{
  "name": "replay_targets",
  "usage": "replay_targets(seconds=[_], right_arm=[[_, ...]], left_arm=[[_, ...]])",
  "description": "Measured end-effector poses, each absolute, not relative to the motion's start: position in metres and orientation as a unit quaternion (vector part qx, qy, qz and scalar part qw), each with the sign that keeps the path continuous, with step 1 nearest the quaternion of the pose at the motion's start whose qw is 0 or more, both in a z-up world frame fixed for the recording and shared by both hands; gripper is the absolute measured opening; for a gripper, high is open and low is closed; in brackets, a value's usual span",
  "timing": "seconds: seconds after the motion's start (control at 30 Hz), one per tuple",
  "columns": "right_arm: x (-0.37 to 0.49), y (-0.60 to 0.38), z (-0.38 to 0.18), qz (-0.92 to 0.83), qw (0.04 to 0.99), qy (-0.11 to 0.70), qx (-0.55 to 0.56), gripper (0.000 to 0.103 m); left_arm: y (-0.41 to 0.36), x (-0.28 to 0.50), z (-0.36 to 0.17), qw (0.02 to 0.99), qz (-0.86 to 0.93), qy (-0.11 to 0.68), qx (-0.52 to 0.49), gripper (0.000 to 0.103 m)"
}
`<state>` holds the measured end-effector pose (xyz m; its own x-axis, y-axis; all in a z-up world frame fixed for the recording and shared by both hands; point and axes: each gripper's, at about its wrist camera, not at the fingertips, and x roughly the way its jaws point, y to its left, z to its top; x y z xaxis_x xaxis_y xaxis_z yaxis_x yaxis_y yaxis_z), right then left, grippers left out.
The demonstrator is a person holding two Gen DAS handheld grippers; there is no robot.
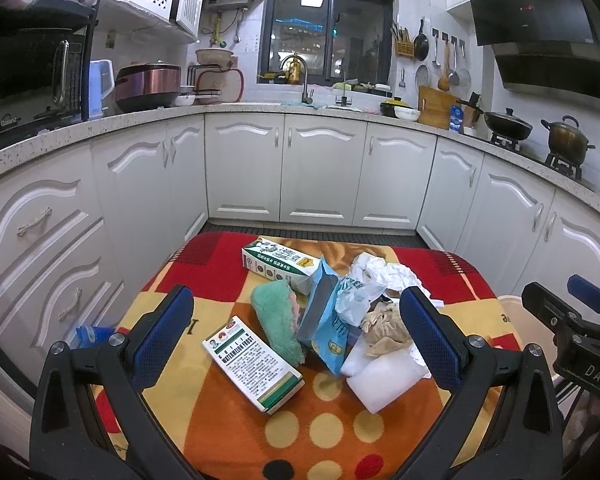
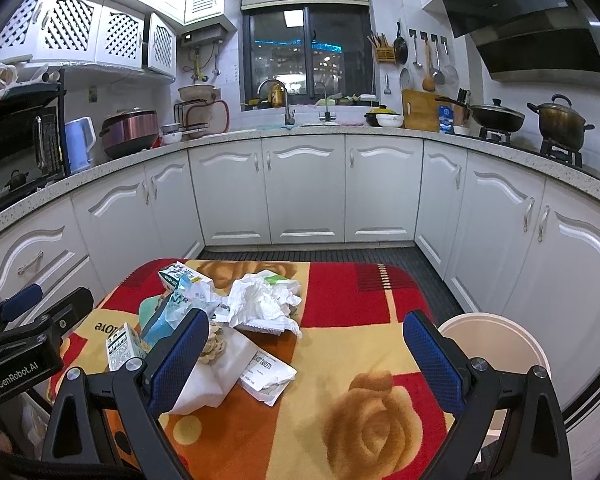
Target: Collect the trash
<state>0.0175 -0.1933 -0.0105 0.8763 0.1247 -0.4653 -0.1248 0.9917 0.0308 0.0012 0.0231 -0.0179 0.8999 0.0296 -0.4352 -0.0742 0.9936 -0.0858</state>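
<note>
A pile of trash lies on a small table under a red, yellow and orange cloth (image 1: 324,420). It holds a white Watermelon Frost box (image 1: 254,364), a green cloth (image 1: 278,320), a blue bag (image 1: 324,320), a green-and-white carton (image 1: 278,260), crumpled white paper (image 1: 384,272), brown paper (image 1: 386,328) and a white packet (image 1: 380,376). My left gripper (image 1: 300,344) is open above the pile's near side and holds nothing. My right gripper (image 2: 306,364) is open and empty over the table (image 2: 364,400), its left finger next to the white packet (image 2: 216,372). The crumpled paper (image 2: 264,300) lies beyond it.
A beige bin (image 2: 496,344) stands by the table's right side; it also shows in the left wrist view (image 1: 528,328). White kitchen cabinets (image 2: 304,188) ring the table on three sides. The right gripper's body (image 1: 580,336) shows at the right of the left wrist view.
</note>
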Motion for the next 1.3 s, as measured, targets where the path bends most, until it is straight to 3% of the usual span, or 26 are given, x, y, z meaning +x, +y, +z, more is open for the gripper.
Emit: replay_targets(seconds=[0.7, 1.03, 1.1, 1.17, 1.3], right_arm=[[0.021, -0.191, -0.016, 0.073, 0.965, 0.251, -0.001, 0.097], [0.031, -0.174, -0.038, 0.141, 0.942, 0.305, -0.023, 0.097], [0.035, -0.167, -0.047, 0.166, 0.932, 0.322, -0.023, 0.095], [0.039, -0.159, -0.055, 0.191, 0.923, 0.335, -0.013, 0.086], [0.051, -0.147, -0.058, 0.226, 0.909, 0.350, 0.001, 0.084]], left_arm=[[0.023, 0.002, -0.025, 0.972, 0.026, 0.229, -0.053, 0.102], [0.058, 0.003, -0.054, 0.949, -0.011, 0.309, -0.061, 0.102], [0.067, 0.002, -0.065, 0.940, -0.022, 0.333, -0.066, 0.102], [0.073, 0.002, -0.073, 0.935, -0.028, 0.345, -0.074, 0.102], [0.082, 0.010, -0.082, 0.924, -0.027, 0.367, -0.101, 0.102]])
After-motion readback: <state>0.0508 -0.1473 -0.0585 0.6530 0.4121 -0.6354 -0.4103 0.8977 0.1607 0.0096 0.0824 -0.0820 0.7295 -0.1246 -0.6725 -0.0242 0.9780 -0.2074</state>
